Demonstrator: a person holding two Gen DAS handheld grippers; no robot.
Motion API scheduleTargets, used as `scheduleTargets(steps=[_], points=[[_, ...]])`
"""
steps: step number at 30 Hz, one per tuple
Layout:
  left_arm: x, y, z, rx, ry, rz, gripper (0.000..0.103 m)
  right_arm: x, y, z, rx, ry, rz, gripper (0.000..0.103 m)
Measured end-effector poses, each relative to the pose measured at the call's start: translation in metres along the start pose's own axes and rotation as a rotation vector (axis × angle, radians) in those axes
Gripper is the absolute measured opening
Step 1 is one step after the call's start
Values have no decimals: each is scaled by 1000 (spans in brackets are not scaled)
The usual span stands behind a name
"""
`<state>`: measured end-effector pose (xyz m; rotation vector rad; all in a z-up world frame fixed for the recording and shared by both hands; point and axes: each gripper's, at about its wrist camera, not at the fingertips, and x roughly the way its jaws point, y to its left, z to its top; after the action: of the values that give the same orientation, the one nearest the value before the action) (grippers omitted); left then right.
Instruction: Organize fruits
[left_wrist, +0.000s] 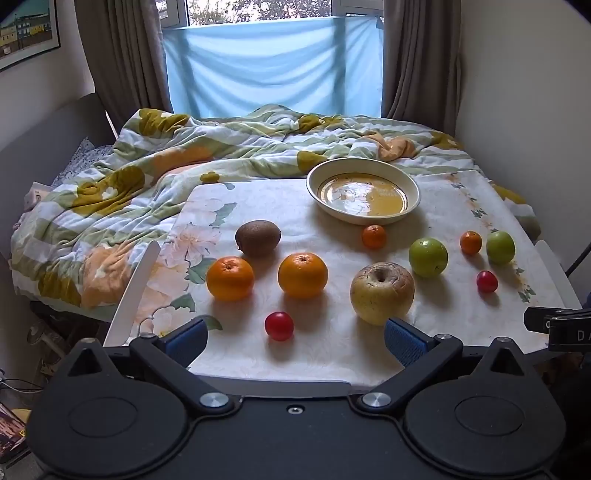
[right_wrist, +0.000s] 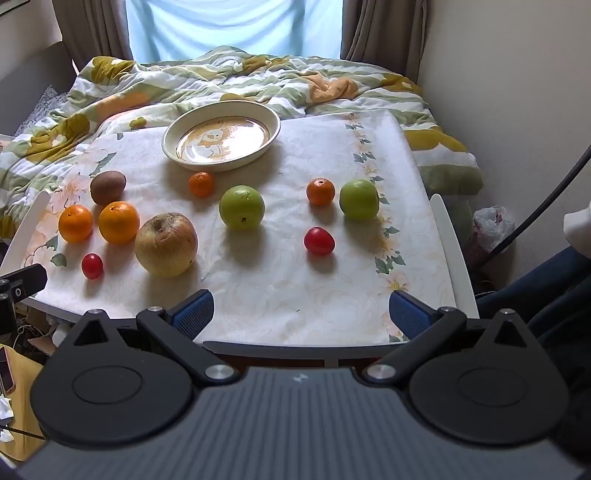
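Near left gripper (left_wrist: 293, 341): small red cherry tomato (left_wrist: 279, 325), just ahead, between wide-open, empty jaws.
Right gripper (right_wrist: 301, 314): wide open, empty; second red tomato (right_wrist: 319, 240) well ahead.

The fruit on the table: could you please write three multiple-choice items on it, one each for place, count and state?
1. The kiwi lies where?
A. in the bowl
B. on the cloth behind the two big oranges
C. on the quilt

2. How many green apples?
A. one
B. two
C. four

3. The bowl is:
A. empty
B. full of fruit
C. overturned

Key: 1 B, it sits behind the oranges. 2 B, two green apples show. 3 A, upright, its floor bare.
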<state>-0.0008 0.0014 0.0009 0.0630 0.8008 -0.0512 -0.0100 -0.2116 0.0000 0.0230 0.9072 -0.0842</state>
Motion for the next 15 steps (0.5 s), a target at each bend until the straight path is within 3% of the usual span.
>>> scheduleTargets(steps=[15], points=[[2, -5, 3, 12, 1, 11, 103, 1, 0, -3, -3, 4, 10, 103]])
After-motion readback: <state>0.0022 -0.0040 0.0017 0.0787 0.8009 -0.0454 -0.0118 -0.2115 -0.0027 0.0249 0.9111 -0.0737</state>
